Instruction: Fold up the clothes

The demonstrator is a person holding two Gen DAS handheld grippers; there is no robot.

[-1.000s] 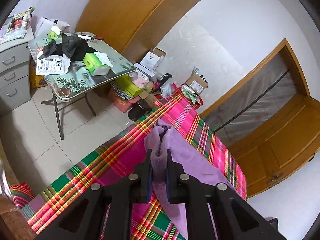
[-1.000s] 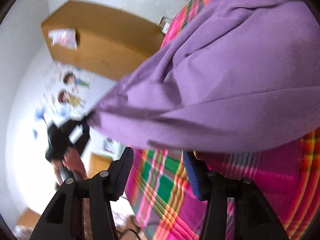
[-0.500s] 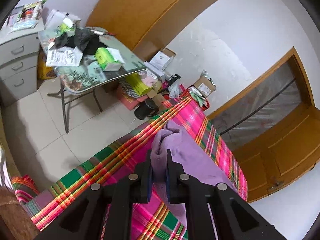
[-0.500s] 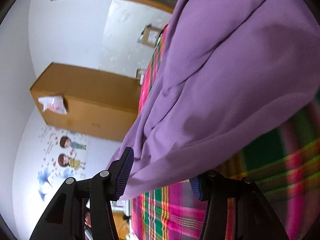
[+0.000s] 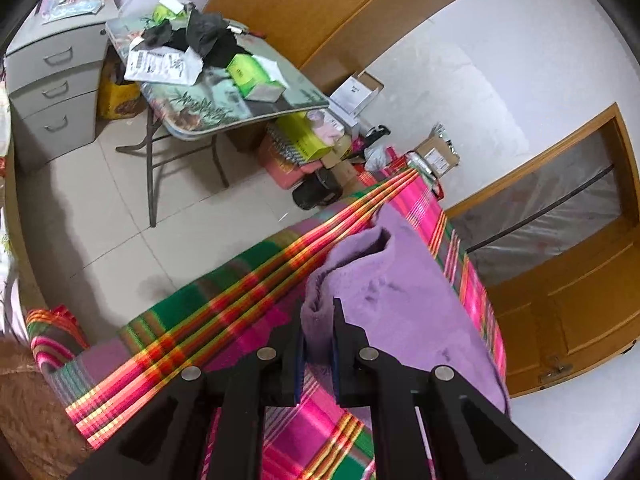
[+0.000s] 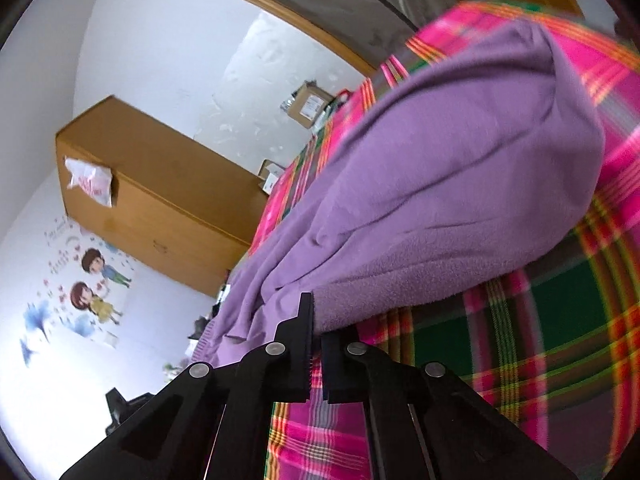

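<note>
A purple fleece garment (image 5: 404, 300) lies on a bed covered with a pink, green and orange plaid sheet (image 5: 224, 320). My left gripper (image 5: 318, 316) is shut on a bunched edge of the garment, near the bed's side. In the right wrist view the same purple garment (image 6: 440, 184) fills the middle of the frame in a soft fold. My right gripper (image 6: 316, 320) is shut on its lower hem, just above the plaid sheet (image 6: 560, 340).
Beside the bed is tiled floor (image 5: 100, 216) with a folding table (image 5: 224, 96) piled with papers, a grey drawer unit (image 5: 52, 92), and boxes (image 5: 320, 140) along the wall. A wooden wardrobe (image 6: 160, 208) and a wooden door (image 5: 580, 280) stand around the room.
My right gripper, open around the garment's edge before, has shut on the hem. The left gripper kept its hold and shifted slightly, with the table now nearer in view.
</note>
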